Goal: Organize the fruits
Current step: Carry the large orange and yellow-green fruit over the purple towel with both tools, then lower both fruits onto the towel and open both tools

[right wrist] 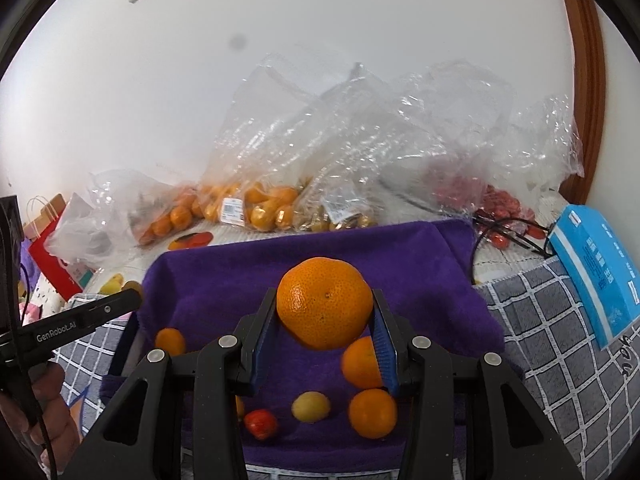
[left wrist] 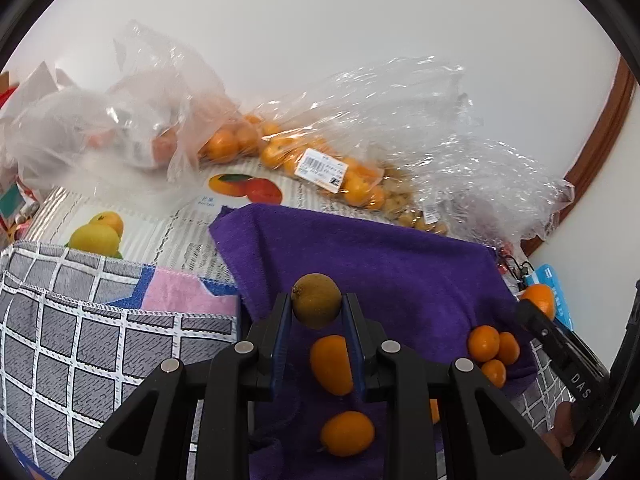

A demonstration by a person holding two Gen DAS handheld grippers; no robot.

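A small brown fruit [left wrist: 316, 300] is gripped between the fingers of the left claw [left wrist: 316, 308], held above the purple towel [left wrist: 400, 264]. A large orange [right wrist: 325, 302] is clamped in the right claw [right wrist: 325, 320] over the same towel, where 3 small oranges [left wrist: 492, 350] lie clustered. Clear bags of fruit [right wrist: 256, 204] are piled behind, against the white wall [right wrist: 320, 40].

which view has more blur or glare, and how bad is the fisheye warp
Left wrist view: the bags at the back left are smeared, with glare on the clear plastic; the brown fruit is sharp. Right wrist view: crisper, the orange detailed, a dark smudge on the wall. Both bend the door frame and have black corners.
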